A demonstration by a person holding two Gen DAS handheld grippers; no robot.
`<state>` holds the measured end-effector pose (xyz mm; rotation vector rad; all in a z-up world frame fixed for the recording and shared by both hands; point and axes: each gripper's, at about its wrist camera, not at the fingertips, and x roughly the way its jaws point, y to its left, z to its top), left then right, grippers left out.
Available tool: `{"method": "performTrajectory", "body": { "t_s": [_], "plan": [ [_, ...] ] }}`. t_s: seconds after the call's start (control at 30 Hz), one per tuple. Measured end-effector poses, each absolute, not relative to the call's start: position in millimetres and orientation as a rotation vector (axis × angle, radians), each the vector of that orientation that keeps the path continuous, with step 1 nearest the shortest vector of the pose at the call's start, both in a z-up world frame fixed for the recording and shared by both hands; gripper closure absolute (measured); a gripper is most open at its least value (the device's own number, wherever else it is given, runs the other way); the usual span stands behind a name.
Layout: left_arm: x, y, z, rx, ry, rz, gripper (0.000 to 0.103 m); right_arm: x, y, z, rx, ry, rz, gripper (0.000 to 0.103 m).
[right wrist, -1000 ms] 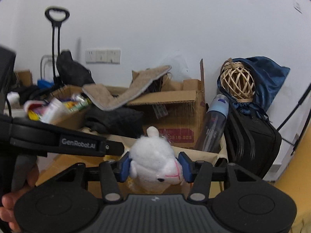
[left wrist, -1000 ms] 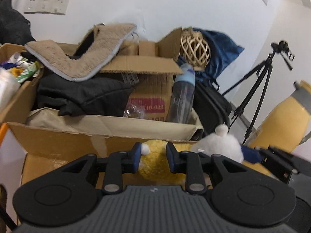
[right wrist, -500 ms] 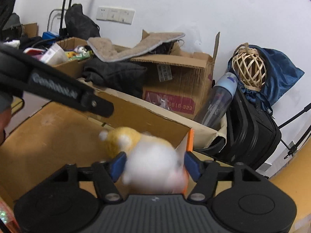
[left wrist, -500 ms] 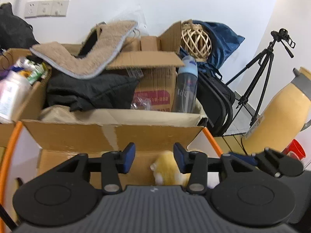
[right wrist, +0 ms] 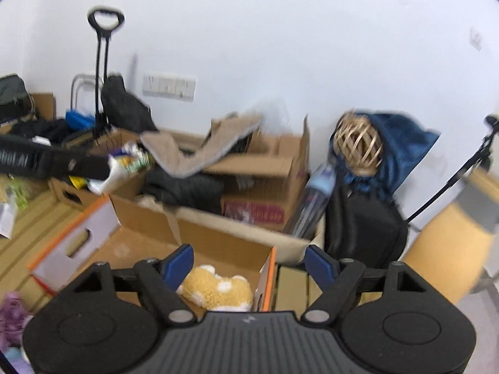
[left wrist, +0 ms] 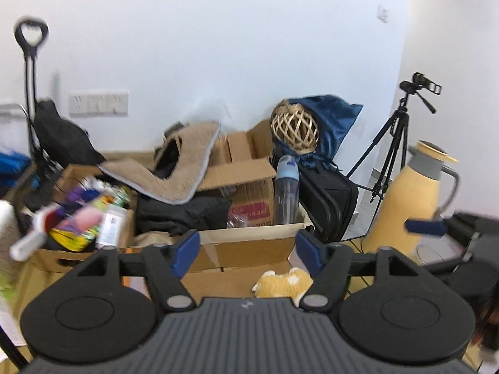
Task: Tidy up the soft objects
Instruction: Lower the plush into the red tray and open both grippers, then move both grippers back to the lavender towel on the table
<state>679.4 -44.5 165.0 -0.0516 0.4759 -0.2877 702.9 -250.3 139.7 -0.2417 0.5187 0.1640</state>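
**Both plush toys released; yellow one lies in the box**

A second ago the left tongs (left wrist: pixel 246 257) pinched the yellow plush toy (left wrist: pixel 282 285) and the right tongs (right wrist: pixel 249 265) the white one; now both tongs have let go and lifted. The left jaws are opening with nothing between them, and so are the right jaws. The yellow plush toy lies on the floor of the open cardboard box (right wrist: pixel 218 243), at six o'clock in both views. The white toy is out of sight. A tan mat (left wrist: pixel 181 168) drapes over cartons at eleven o'clock, and a yellow jug (left wrist: pixel 408 199) stands at three o'clock.
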Motion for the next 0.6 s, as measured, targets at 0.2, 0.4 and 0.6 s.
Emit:
{"method": "performTrajectory", "body": {
  "t_s": [0.2,0.4,0.6],
  "plan": [
    [553.2,-19.1,173.4,-0.010,0.327,-0.237,0.002,601.0,-262.4,175.7,-0.201,0.414,0.179,0.017],
    [423.2,5.2,136.2,0.025,0.190,-0.214,0.000,472.7,-272.7,156.6,-0.138,0.323,0.226,0.014],
    [300.1,15.1,80.0,0.098,0.117,-0.176,0.000,353.9,-273.2,108.3,-0.063,0.230,0.203,0.003]
  ]
}}
